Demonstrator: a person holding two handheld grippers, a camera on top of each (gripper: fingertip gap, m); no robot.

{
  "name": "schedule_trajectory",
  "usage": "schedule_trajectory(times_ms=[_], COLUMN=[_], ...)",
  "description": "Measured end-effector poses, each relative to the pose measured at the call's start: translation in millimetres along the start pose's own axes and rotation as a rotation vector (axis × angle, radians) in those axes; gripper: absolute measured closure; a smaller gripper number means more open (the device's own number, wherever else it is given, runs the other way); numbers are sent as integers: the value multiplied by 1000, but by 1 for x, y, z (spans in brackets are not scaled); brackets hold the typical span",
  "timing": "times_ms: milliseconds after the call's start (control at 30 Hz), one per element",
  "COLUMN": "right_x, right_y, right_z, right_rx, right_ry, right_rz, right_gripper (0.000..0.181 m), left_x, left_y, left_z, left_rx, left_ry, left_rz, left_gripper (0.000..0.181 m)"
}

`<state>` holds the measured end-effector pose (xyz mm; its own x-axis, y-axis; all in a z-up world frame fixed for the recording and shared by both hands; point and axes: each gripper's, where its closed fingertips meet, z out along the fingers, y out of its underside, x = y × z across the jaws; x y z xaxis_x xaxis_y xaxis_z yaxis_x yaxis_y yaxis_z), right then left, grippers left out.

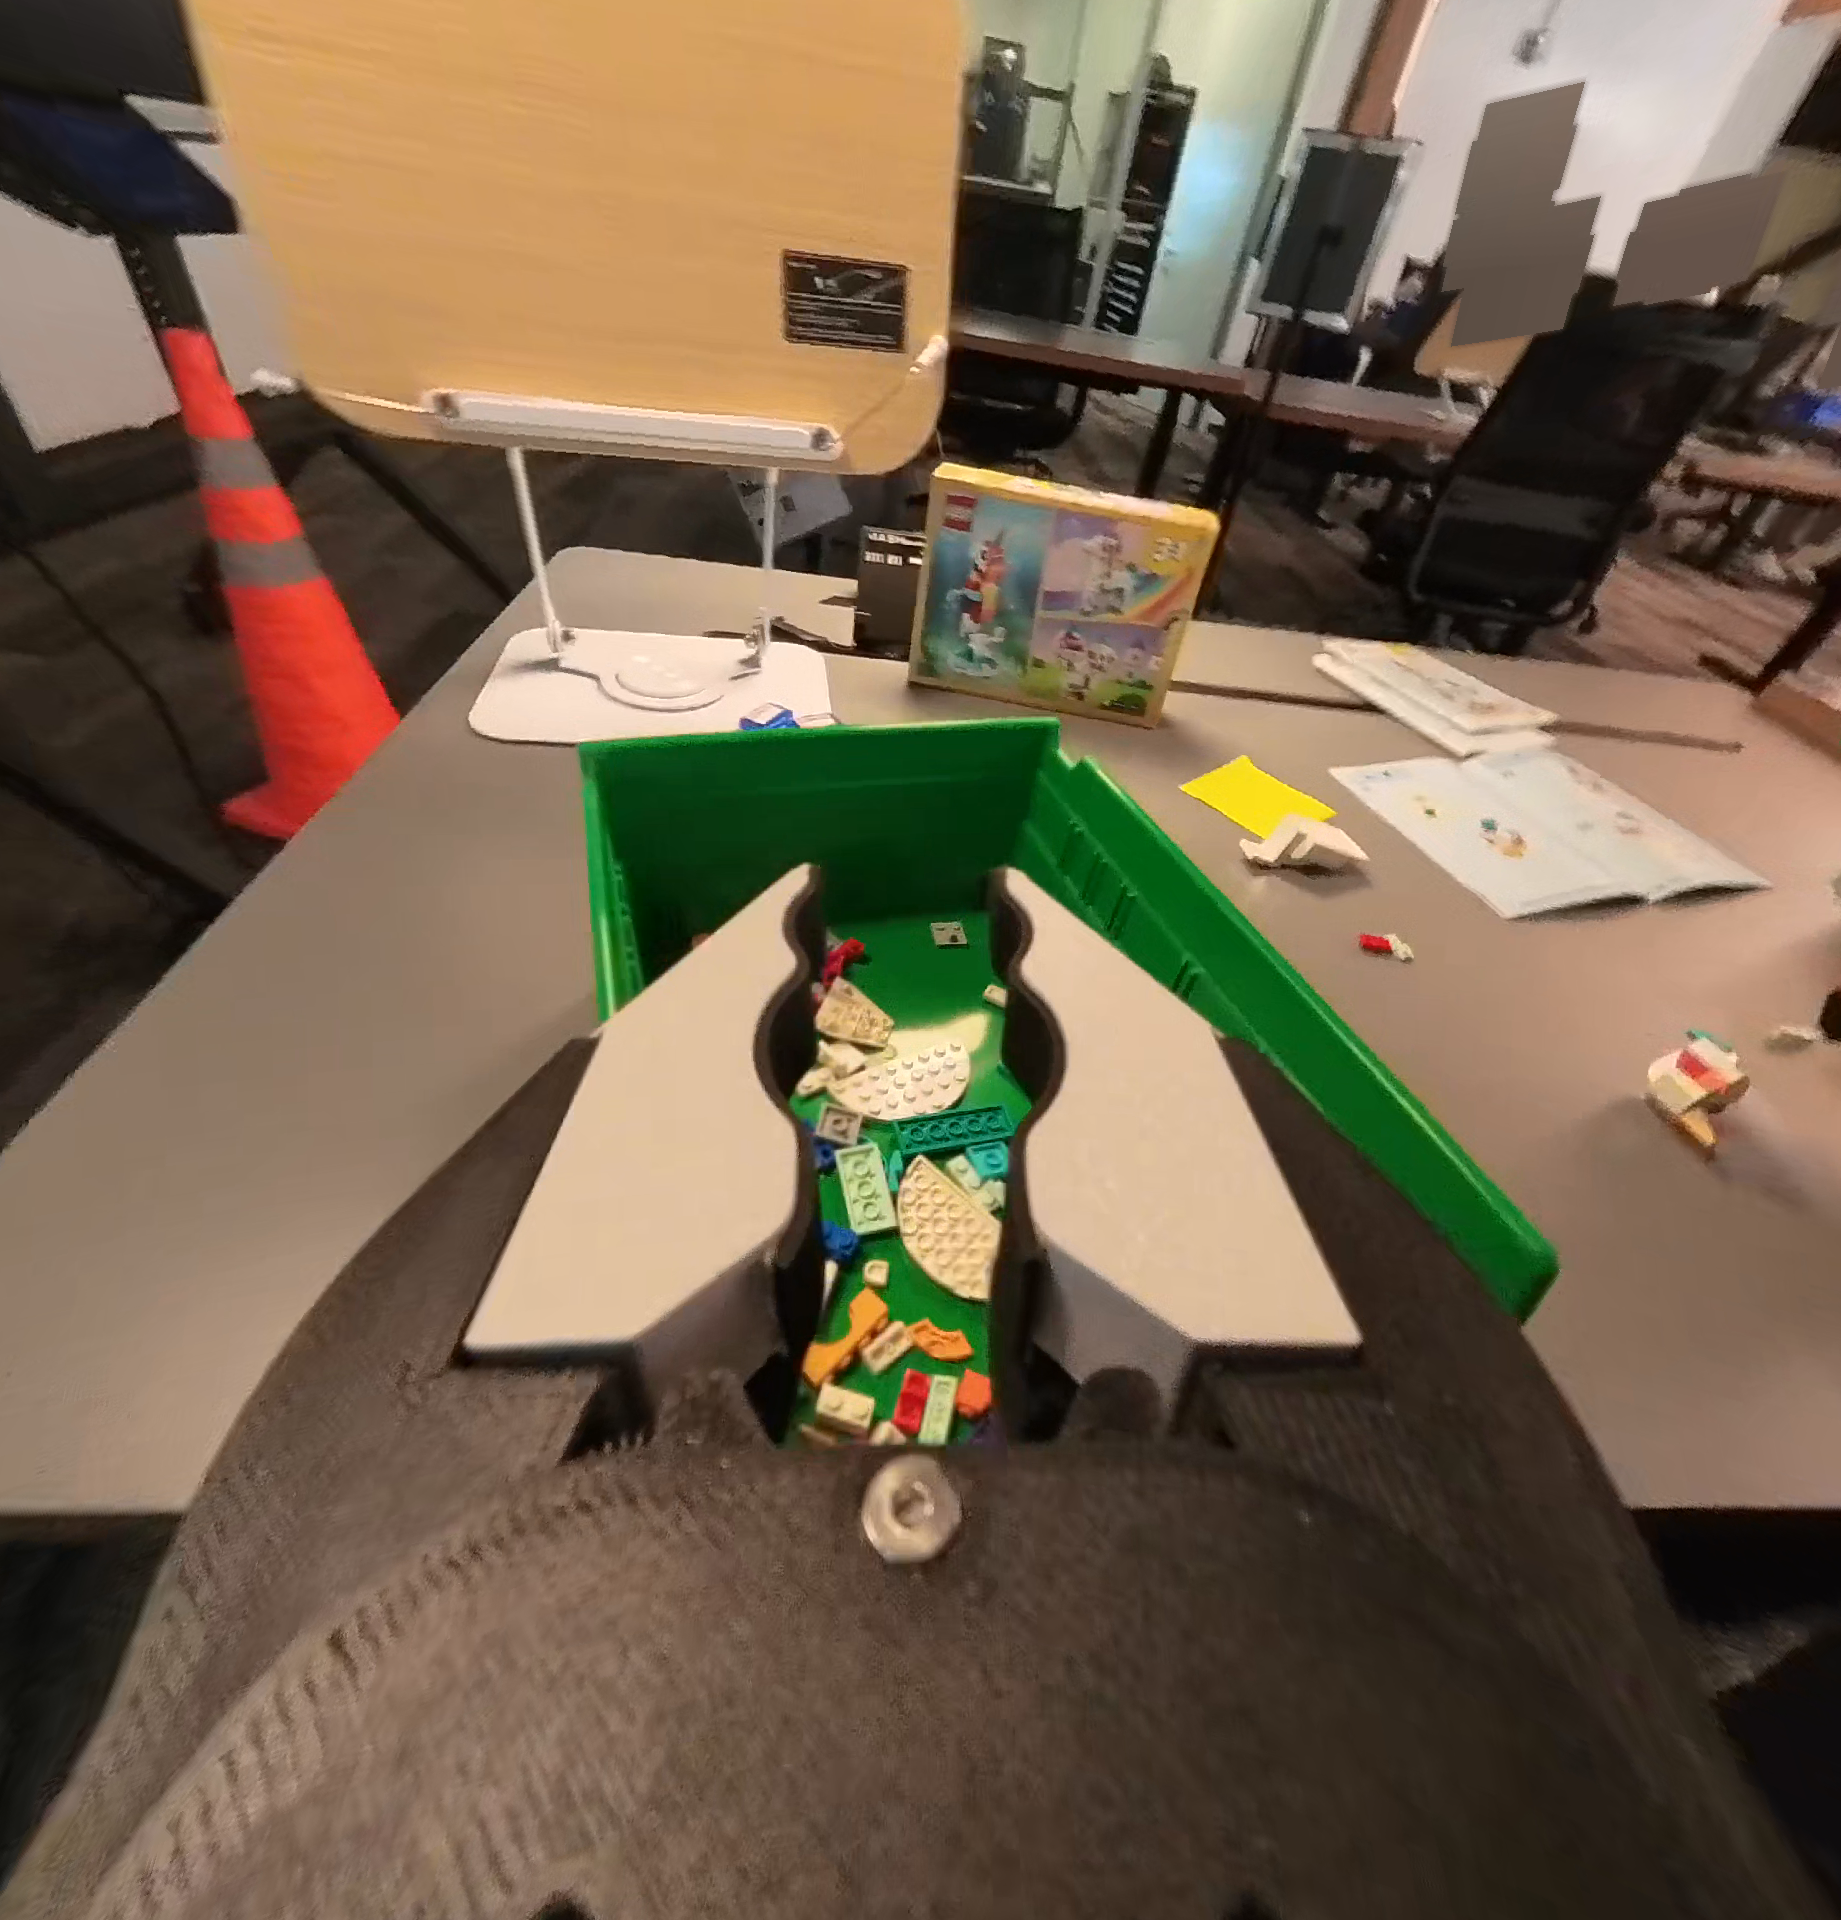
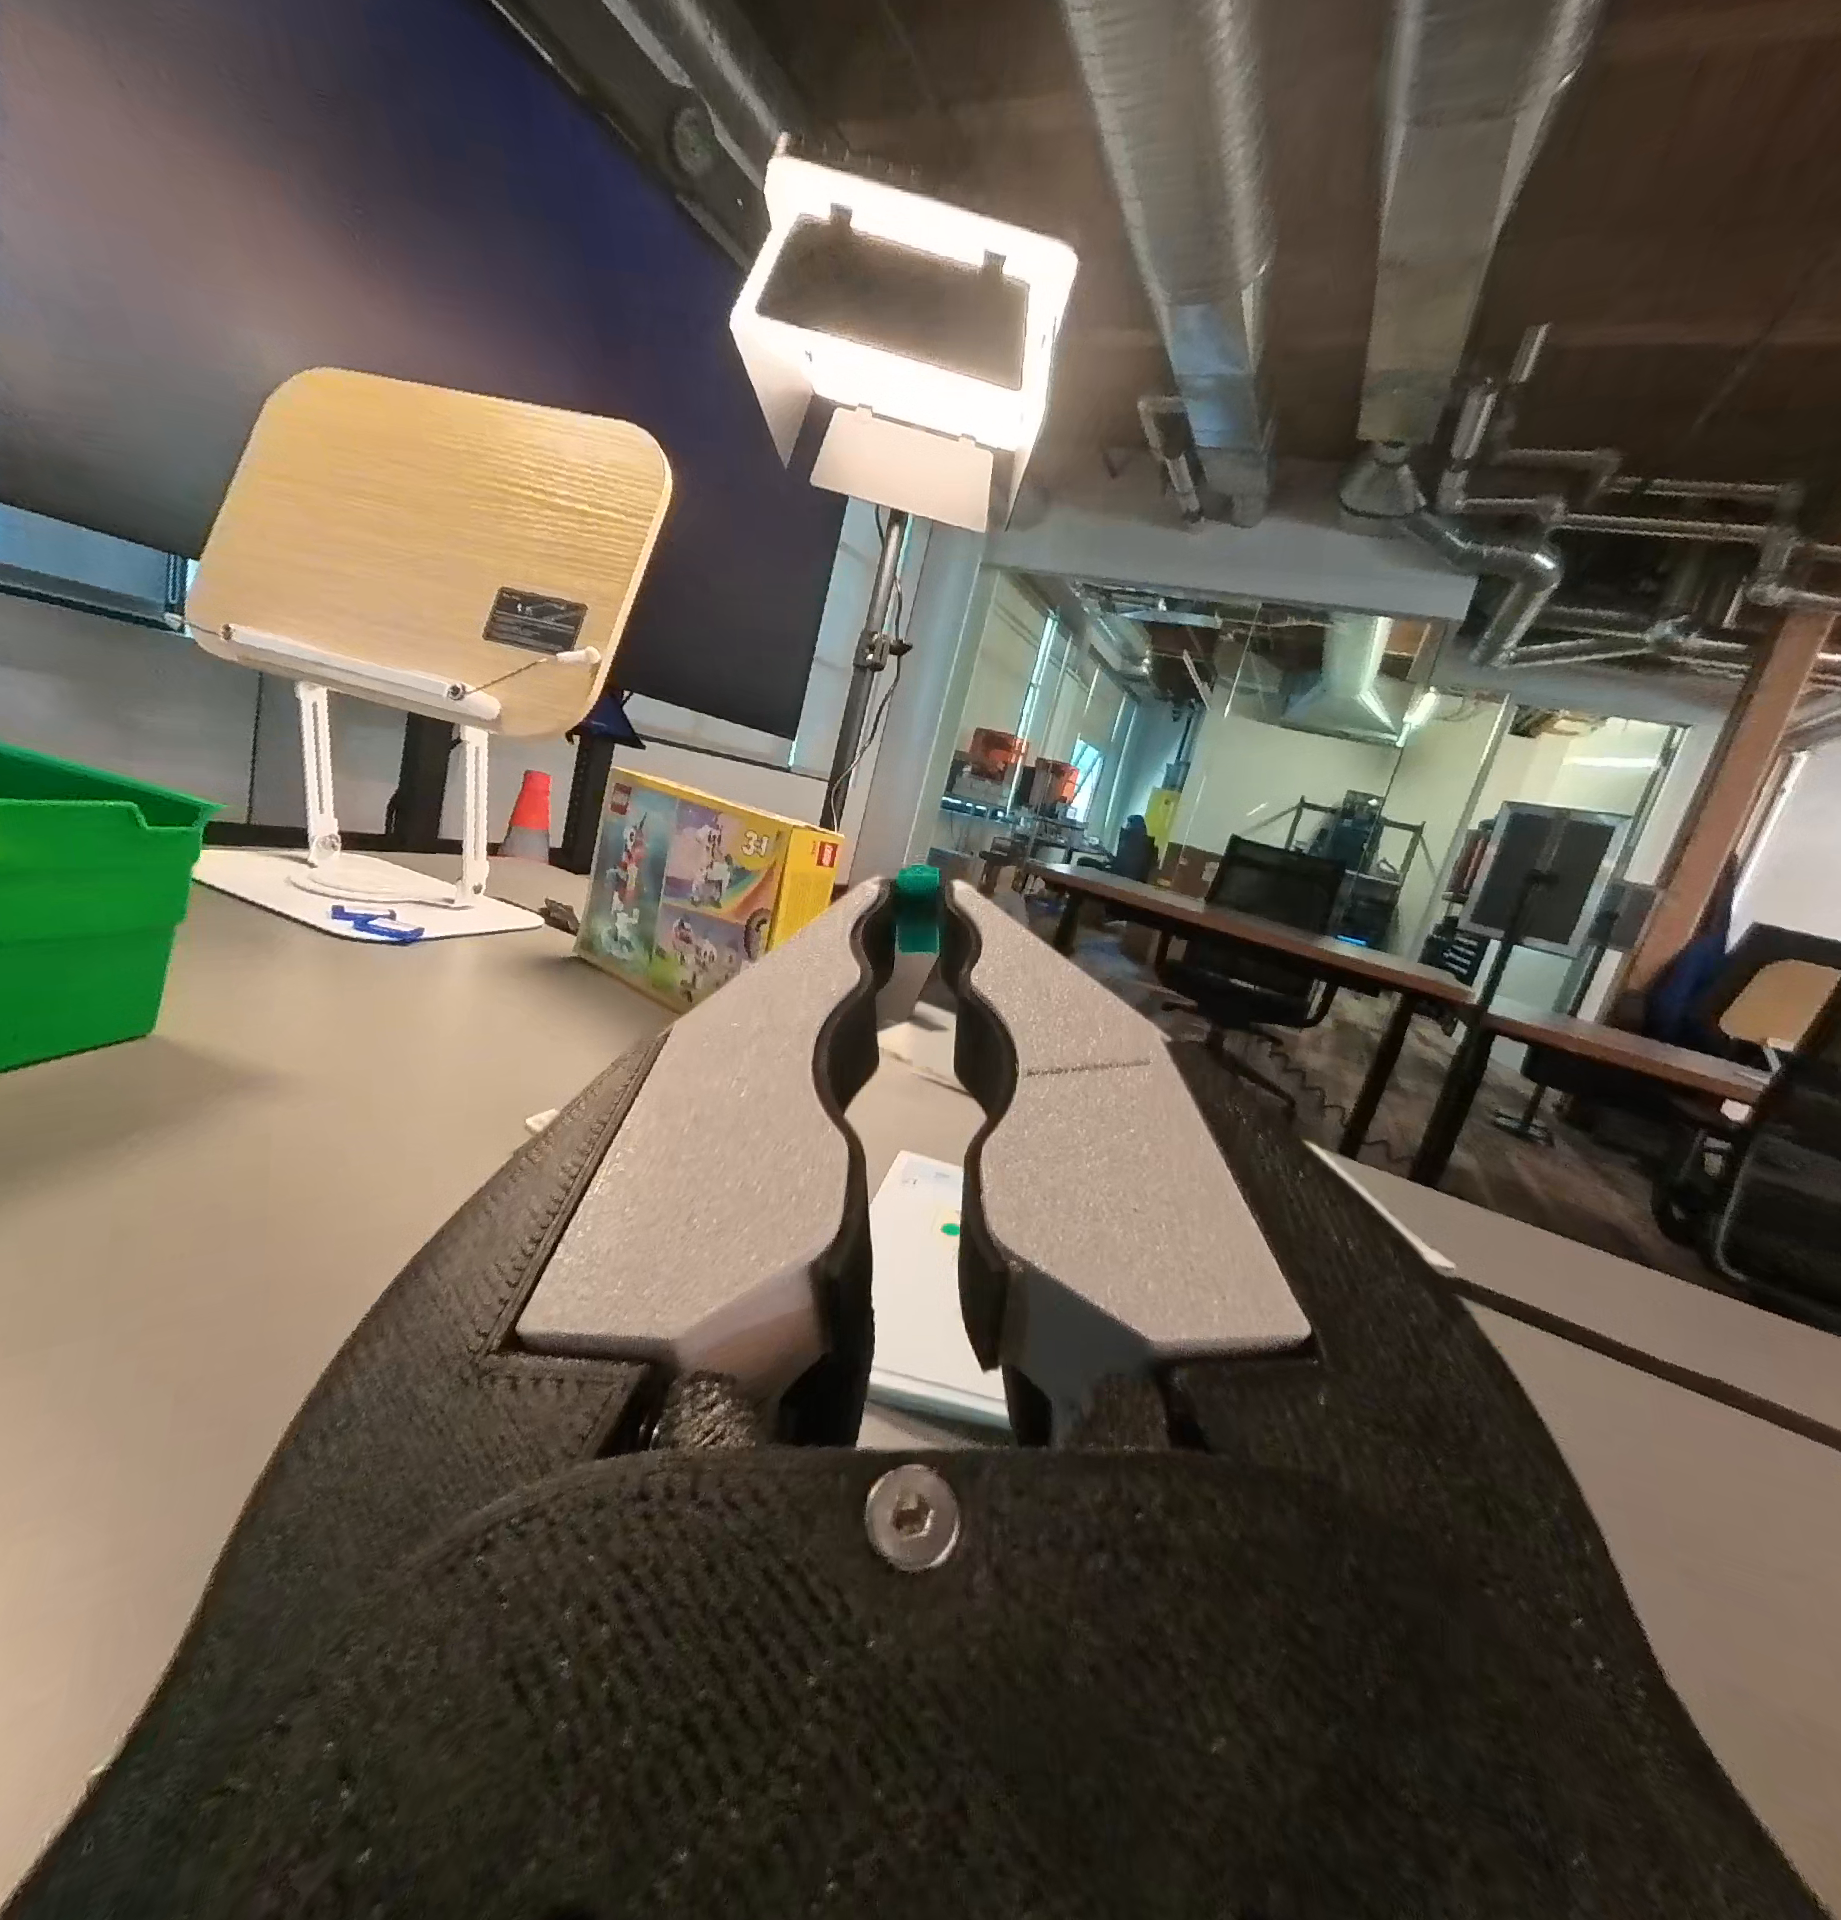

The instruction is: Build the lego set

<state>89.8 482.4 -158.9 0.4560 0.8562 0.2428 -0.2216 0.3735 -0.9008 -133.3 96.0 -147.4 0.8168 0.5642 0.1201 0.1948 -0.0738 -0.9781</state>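
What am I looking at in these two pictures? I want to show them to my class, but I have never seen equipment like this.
A person holds a two-finger gripper in each hand, and each carries a camera looking along its fingers. The left wrist view shows the left gripper, open, over a green bin of loose lego pieces. Past it on the grey table lie the lego box, an open instruction booklet, a wooden book stand and a small part-built model. The right wrist view shows the right gripper, shut on a small green lego piece, held above the table.
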Motion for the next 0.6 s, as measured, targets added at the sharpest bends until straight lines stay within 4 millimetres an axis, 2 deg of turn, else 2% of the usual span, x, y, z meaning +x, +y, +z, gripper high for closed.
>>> schedule_trajectory(times_ms=[133, 300, 400, 500, 567, 600], right_x=[0, 2, 3, 2, 2, 2], right_y=[4, 7, 12, 14, 15, 15], right_z=[1, 1, 2, 3, 3, 2], right_rx=[-18, -27, -41, -49, -52, -51], right_ry=[-7, 3, 4, 1, 3, 6], right_rz=[1, -4, 3, 3, -7, -14], right_gripper=[176, 176, 176, 176, 176, 176], left_x=[0, 9, 24, 46, 39, 31], left_y=[4, 14, 37, 70, 87, 89], left_z=[13, 21, 29, 38, 46, 49], left_rx=[-71, -121, -236, -422, -516, -527], left_ry=[-11, 56, 151, 259, 200, 148], left_rz=[106, 82, 55, 73, 159, 208], left_gripper=[152, 152, 153, 154, 156, 157])
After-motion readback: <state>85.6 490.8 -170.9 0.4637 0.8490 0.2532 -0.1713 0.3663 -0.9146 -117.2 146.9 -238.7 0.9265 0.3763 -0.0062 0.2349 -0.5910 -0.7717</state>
